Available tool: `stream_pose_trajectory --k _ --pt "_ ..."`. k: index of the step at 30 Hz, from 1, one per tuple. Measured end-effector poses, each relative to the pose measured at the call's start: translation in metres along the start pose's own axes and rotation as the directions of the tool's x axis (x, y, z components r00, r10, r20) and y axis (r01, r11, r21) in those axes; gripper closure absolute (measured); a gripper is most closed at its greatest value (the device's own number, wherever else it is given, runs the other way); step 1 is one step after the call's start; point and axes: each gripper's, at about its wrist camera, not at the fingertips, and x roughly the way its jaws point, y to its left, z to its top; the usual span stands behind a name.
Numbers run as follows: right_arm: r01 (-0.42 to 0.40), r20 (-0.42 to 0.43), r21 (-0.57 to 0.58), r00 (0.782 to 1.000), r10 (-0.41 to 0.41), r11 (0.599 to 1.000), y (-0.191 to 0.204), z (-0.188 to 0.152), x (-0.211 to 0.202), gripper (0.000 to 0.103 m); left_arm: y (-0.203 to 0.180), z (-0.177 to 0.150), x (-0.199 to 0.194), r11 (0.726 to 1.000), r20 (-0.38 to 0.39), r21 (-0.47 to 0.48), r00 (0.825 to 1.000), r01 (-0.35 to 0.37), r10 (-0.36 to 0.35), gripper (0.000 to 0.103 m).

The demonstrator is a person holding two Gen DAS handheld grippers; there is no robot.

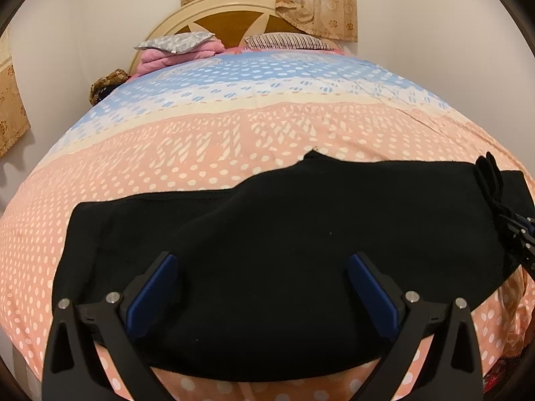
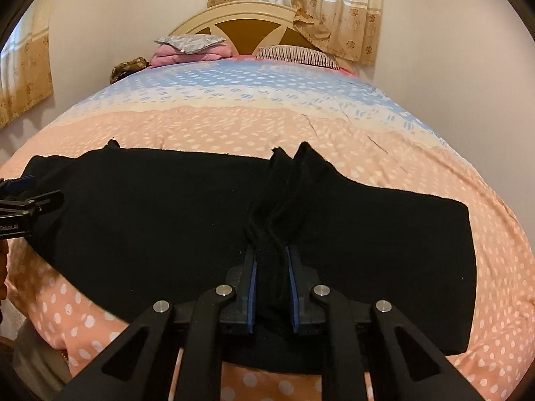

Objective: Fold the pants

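Pants [image 1: 267, 250]: black, matte, soft knit-looking fabric, spread flat in a long band across the bed's near edge. Far edge is uneven, with a small peak near the middle.

Right hand-held gripper [image 2: 271, 267]: jaws nearly closed, blue pads pinching a bunched, twisted ridge of the pants that stands up off the flat layer. The same ridge shows at the right edge of the left wrist view.

Left hand-held gripper [image 1: 260, 280]: jaws wide apart, over the pants at the near edge, nothing between the blue ribbed pads.

Bedspread [image 1: 200, 140]: smooth cotton-like cloth, peach with white dots, then cream, white and blue bands toward the head.

At the head end: arched cream-and-brown headboard [image 1: 230, 16], striped pillow [image 1: 287, 41], grey patterned pillow [image 1: 174, 41] on a folded pink blanket [image 1: 167, 56]. Beige flowered curtain [image 1: 317, 0] behind. All well apart from the pants.
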Motion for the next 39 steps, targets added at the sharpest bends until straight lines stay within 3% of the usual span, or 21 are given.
stream_pose_trajectory --k 4,9,12,14,15,18,21,22,25,26,28,30,32,34,35,37,39 --pt "0.013 0.071 -0.102 0.997 -0.006 0.995 0.022 -0.001 -0.022 0.088 -0.004 0.001 -0.002 1.0 0.005 0.013 1.0 0.007 -0.007 0.0" --pt "0.004 0.049 -0.243 0.999 0.008 0.97 0.045 -0.015 -0.016 0.088 -0.014 0.0 -0.002 0.999 0.005 0.034 1.0 0.018 -0.018 0.0" --pt "-0.036 0.061 -0.211 0.997 0.05 0.977 0.041 -0.021 -0.01 0.077 -0.024 0.002 -0.002 0.998 -0.004 0.051 0.999 0.042 -0.042 0.0" --pt "-0.155 0.043 -0.137 0.986 0.162 0.978 0.031 -0.017 -0.013 0.05 -0.035 0.006 -0.006 0.995 0.011 0.075 0.998 0.066 -0.067 0.0" --pt "-0.236 0.035 -0.089 0.97 0.239 0.968 0.024 -0.015 -0.018 0.049 -0.044 0.01 -0.009 0.993 0.03 0.089 0.996 0.082 -0.085 0.0" --pt "-0.339 0.079 -0.01 0.938 0.338 0.941 0.004 -0.012 -0.041 0.049 -0.072 0.028 -0.019 0.979 0.073 0.131 0.984 0.154 -0.165 0.0" --pt "-0.254 0.162 0.062 0.957 0.242 0.965 -0.032 -0.008 -0.071 0.05 -0.111 0.042 -0.03 0.945 0.085 0.196 0.956 0.261 -0.281 0.0" --pt "-0.185 0.18 0.116 0.97 0.163 0.976 -0.055 -0.007 -0.08 0.055 -0.128 0.046 -0.035 0.924 0.087 0.23 0.94 0.304 -0.331 0.0" --pt "-0.026 0.157 0.222 0.988 -0.01 0.975 -0.101 -0.007 -0.086 0.086 -0.167 0.049 -0.043 0.877 0.086 0.296 0.904 0.379 -0.419 0.0" --pt "0.011 0.138 0.266 0.989 -0.049 0.964 -0.119 -0.007 -0.085 0.088 -0.185 0.048 -0.044 0.863 0.084 0.321 0.896 0.39 -0.436 0.003" --pt "0.038 0.109 0.342 0.991 -0.08 0.939 -0.15 -0.006 -0.075 0.088 -0.207 0.047 -0.037 0.853 0.055 0.341 0.898 0.394 -0.437 0.01" --pt "0.054 0.082 0.345 0.993 -0.087 0.937 -0.159 0.0 -0.062 0.088 -0.222 0.046 -0.022 0.863 0.013 0.329 0.913 0.382 -0.409 0.012" --pt "0.061 0.051 0.324 0.995 -0.082 0.944 -0.156 0.013 -0.039 0.088 -0.222 0.044 -0.001 0.903 -0.007 0.288 0.944 0.319 -0.331 0.012" --pt "0.045 0.006 0.329 0.999 -0.05 0.943 -0.158 0.015 -0.016 0.088 -0.211 0.041 0.016 0.933 -0.046 0.237 0.962 0.272 -0.269 0.012" --pt "0.039 -0.014 0.337 0.999 -0.037 0.941 -0.158 0.016 -0.005 0.088 -0.199 0.039 0.021 0.936 -0.05 0.193 0.955 0.296 -0.292 0.012" --pt "0.062 -0.075 0.354 0.996 -0.038 0.933 -0.163 0.014 0.024 0.088 -0.189 0.036 0.016 0.944 -0.034 0.185 0.962 0.273 -0.272 0.012" --pt "0.049 -0.049 0.402 0.998 -0.032 0.914 -0.167 0.01 0.03 0.088 -0.186 0.029 0.012 0.949 -0.017 0.203 0.97 0.242 -0.244 0.006"
